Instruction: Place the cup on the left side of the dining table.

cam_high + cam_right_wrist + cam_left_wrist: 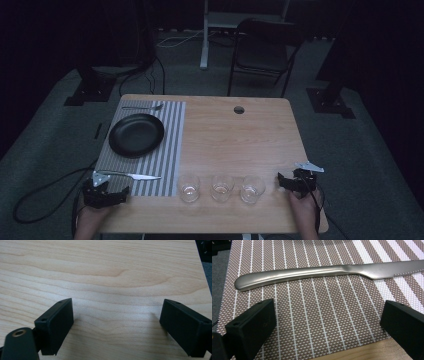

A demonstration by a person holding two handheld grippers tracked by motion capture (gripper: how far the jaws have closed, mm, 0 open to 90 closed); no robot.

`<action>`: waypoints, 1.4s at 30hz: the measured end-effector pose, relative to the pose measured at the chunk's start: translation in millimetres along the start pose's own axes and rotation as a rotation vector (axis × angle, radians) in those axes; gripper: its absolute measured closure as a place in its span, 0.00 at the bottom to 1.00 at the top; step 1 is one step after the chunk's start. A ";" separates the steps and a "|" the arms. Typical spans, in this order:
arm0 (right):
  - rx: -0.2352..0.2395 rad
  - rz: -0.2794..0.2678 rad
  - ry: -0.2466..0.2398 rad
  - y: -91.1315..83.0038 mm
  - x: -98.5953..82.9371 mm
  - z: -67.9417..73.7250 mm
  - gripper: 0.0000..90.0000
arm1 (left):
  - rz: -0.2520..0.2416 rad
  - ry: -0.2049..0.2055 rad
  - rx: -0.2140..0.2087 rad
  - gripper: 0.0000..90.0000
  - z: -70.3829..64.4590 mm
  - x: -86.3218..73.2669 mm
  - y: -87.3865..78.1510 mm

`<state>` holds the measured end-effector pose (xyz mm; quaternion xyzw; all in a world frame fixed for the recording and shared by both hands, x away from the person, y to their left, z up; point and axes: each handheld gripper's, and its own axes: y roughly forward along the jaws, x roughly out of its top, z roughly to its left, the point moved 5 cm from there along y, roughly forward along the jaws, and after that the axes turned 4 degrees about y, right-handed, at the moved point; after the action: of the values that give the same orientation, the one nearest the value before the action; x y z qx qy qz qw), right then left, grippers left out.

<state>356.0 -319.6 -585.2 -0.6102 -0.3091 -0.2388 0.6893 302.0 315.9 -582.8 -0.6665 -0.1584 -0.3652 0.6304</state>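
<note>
- Your left tongs (111, 194) sit released at the counter's (235, 140) near left corner, jaws wide over the striped placemat (317, 315), just short of the knife (312, 273).
- Your right tongs (289, 181) rest released near the right edge, over bare wood.
- Three glasses (221, 187), seemingly empty, line the near edge.

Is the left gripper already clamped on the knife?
No: in the left gripper view the left gripper has its jaws wide apart over the striped placemat, and the knife lies untouched beyond them.
</note>
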 end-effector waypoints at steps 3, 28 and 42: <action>0.000 0.000 0.000 0.0 0.0 0.0 0.13 | 0.000 -0.001 0.000 0.01 0.0 0.0 0.0; 0.000 0.000 0.000 0.0 0.0 0.0 0.13 | 0.011 0.024 0.003 0.02 1.6 0.9 -2.6; 0.000 0.000 0.000 0.0 0.0 0.0 0.13 | -0.033 0.035 -0.042 0.02 1.2 6.1 -6.7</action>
<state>356.0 -319.6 -585.1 -0.6102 -0.3090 -0.2386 0.6894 302.0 316.6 -573.7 -0.6703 -0.1509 -0.3903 0.6128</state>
